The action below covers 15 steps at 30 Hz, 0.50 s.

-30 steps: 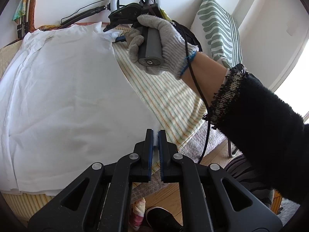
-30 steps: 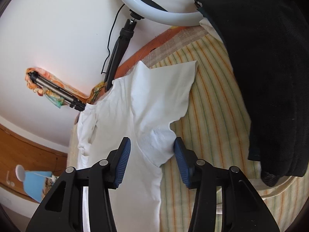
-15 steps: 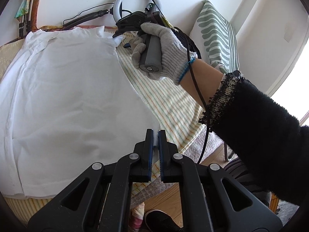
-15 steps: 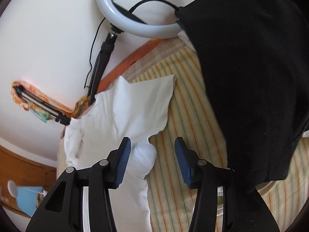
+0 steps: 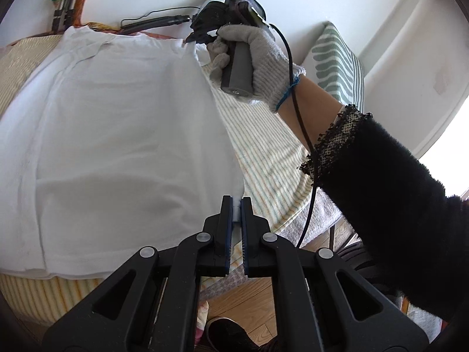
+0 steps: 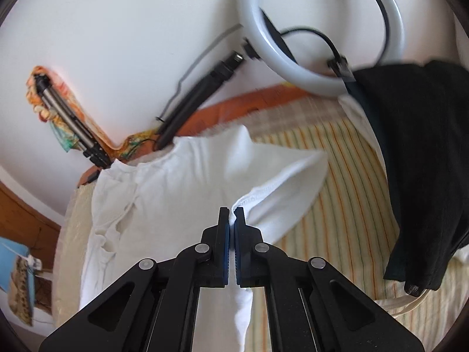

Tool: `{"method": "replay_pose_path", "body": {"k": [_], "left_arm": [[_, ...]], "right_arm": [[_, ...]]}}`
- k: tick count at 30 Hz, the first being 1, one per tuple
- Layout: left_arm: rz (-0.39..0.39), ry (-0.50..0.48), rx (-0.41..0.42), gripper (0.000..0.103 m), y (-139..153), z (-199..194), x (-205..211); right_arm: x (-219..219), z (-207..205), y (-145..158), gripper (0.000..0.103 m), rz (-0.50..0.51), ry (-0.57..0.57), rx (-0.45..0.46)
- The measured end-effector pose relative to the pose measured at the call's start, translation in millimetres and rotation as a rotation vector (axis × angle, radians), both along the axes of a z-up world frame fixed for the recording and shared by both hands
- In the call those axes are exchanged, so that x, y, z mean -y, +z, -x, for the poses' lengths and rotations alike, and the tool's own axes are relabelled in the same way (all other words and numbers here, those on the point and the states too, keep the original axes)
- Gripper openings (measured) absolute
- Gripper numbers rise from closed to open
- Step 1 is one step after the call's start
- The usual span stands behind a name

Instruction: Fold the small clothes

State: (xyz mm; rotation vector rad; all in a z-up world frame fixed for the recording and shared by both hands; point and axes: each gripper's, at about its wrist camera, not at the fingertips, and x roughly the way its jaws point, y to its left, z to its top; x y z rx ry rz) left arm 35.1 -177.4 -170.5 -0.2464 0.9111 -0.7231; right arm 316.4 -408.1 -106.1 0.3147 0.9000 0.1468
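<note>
1. Since the earlier frame, in the left wrist view, the right hand [image 5: 258, 58] in its knitted grey glove has moved up and away toward the far wall, and the white shirt's [image 5: 117, 135] far right corner has lifted with it.
2. Left wrist view: the shirt is thin, soft cotton, spread mostly flat over a striped cover [image 5: 263, 152] with fine yellow and green lines.
3. The left gripper [image 5: 236, 202], of black plastic with blue pads, has its jaws together, pinching the shirt's near right edge, so the cloth runs from the tips away to the left and far side.
4. A fuzzy black sleeve [image 5: 395, 199] with a lace cuff fills the right side; a black cable hangs beside the wrist.
5. Compared with the earlier frame in the right wrist view, the jaws that stood wide apart are now pressed together.
6. Right wrist view: the right gripper [image 6: 231, 214] is clamped on a bunched fold of the shirt [image 6: 164, 193] near the short sleeve, which stands raised to the right.
7. Cloth hangs down between the gripper's arms, and the rest lies to the left and beyond.
8. A round white ring lamp [image 6: 319, 29] leans on the far wall; a black garment [image 6: 419, 158] is draped at the right.
</note>
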Motion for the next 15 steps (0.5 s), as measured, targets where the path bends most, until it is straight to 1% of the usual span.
{"method": "replay_pose_path", "body": {"k": [2,6,8,11,15], "left_arm": [[0.008,0.021,-0.002,0.003,1,1,-11],[0.030,0.074,-0.013,0.003,2,1,-36],[0.038,0.101,-0.021,0.003,1,0,-49],[0.018,0.134,-0.028,0.003,-4,-1,-61],[-0.004,0.167,-0.053,0.003,-17,-3,-76]], "right_arm": [[-16,-2,6,0.002,0.029,0.030,0.014],[-47,-7,12,0.002,0.046,0.085,0.029],[-70,-10,14,0.001,0.080,0.122,0.039],[-98,-12,10,0.001,0.128,0.179,0.039],[-131,-18,-6,0.001,0.162,0.232,0.018]]}}
